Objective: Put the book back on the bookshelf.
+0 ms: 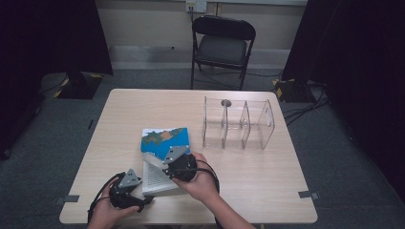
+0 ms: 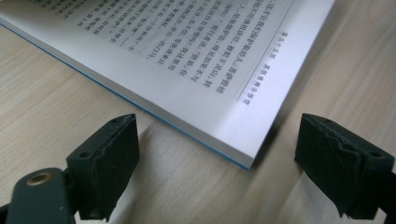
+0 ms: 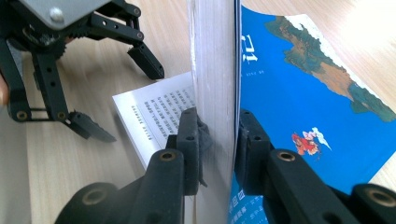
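Book being opened on the surface

Right tongs (image 3: 219, 135) clamp the book's (image 1: 165, 138) cover and a floppy page block, probably light; left tongs (image 2: 217, 158) stand apart at the corner.

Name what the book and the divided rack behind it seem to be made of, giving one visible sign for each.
Book: paper pages, matt white with printed text, under a glossy-looking blue printed cover, probably card. Divided rack: clear rigid plastic, probably acrylic; the table shows through its walls.
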